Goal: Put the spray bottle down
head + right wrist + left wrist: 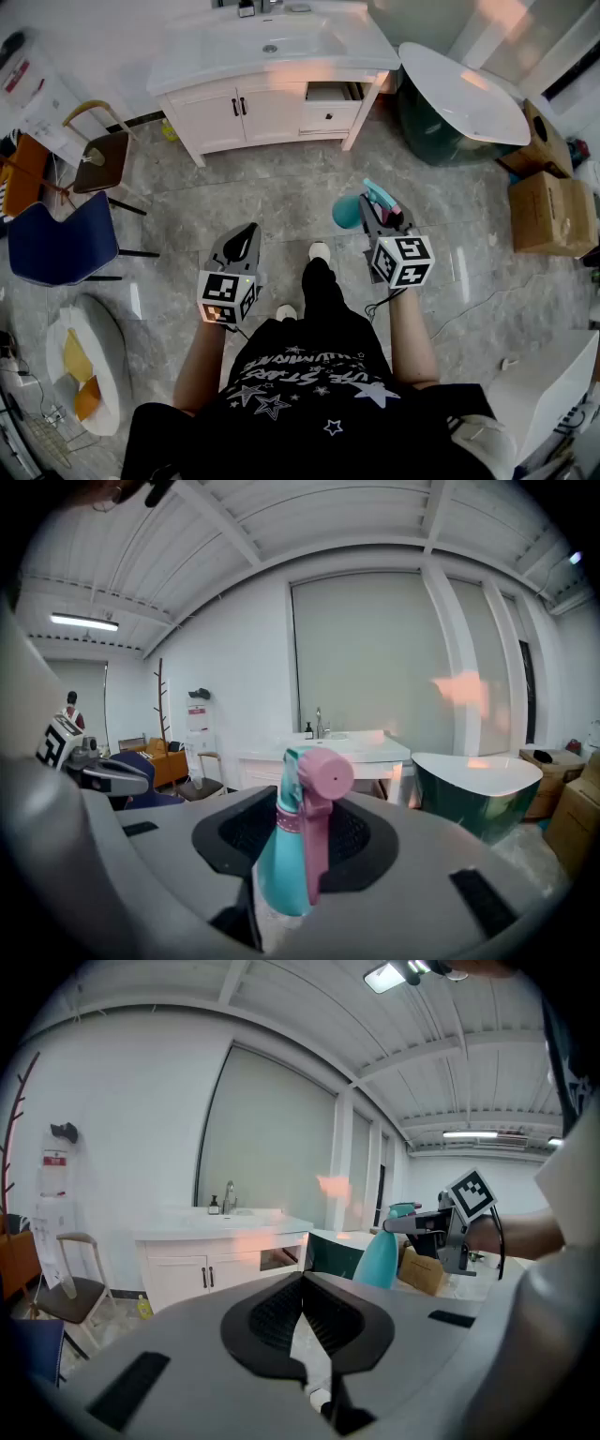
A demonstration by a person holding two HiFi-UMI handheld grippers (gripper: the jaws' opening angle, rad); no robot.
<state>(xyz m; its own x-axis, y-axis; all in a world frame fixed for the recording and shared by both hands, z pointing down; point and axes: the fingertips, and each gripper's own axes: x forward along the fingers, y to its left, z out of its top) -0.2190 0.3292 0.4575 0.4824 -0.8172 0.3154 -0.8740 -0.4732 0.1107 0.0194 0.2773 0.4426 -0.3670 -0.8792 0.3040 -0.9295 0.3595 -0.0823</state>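
Note:
A teal spray bottle [347, 212] with a pink trigger head is held in the air in front of the person, above the grey tiled floor [281, 202]. My right gripper [374, 208] is shut on it. In the right gripper view the spray bottle [292, 855] stands upright between the black pads, pink nozzle pointing away from the camera. My left gripper [250, 230] hovers beside it to the left, shut and with nothing in it. The left gripper view shows its jaws [303, 1279] meeting at the tip, with the spray bottle [380, 1260] and the right gripper [424, 1226] off to the right.
A white vanity [272, 89] with a sink stands ahead, one drawer open. A dark green tub with a white rim [459, 94] is at the right, cardboard boxes [548, 197] beyond it. A blue chair [61, 246] and a brown chair [103, 157] stand at the left.

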